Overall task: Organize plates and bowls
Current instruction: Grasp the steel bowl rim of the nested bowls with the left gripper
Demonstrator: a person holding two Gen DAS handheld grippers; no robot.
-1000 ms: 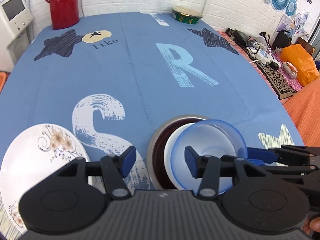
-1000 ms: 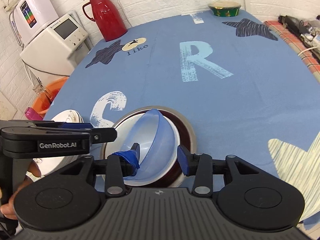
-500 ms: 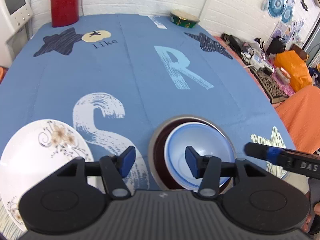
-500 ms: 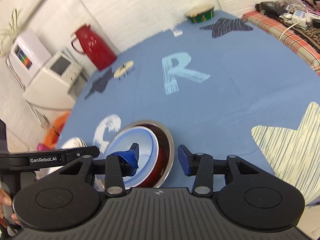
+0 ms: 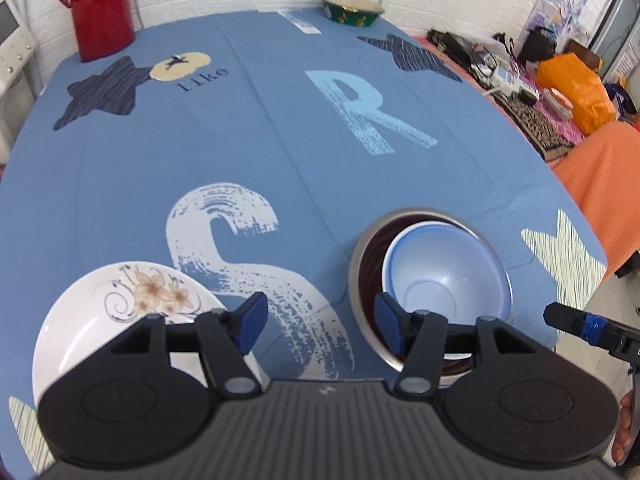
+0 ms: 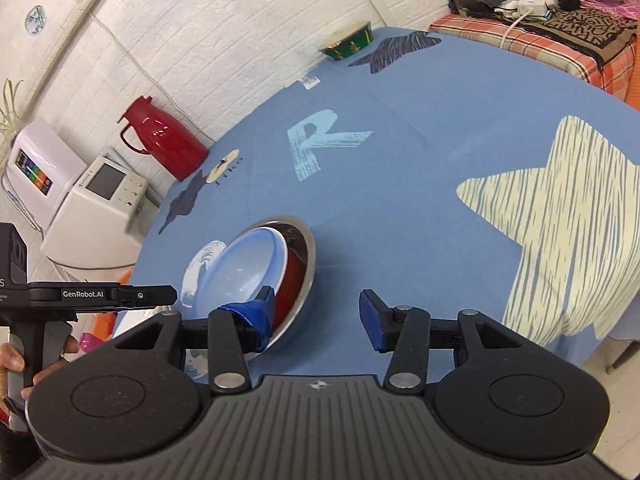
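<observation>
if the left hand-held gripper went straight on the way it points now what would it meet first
Probably just the blue tablecloth, around the big white S print. The left hand-held gripper is open, with the flowered plate to one side and the stacked bowls to the other. Depth is unclear.

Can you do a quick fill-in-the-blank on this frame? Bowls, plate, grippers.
1. The blue bowl sits inside the ____ bowl.
2. The white plate has a ____ pattern.
3. Both the left gripper and the right gripper have jaws that are ____.
4. The red ____ stands at the far edge of the table.

Missing words: metal; flower; open; jug
</observation>
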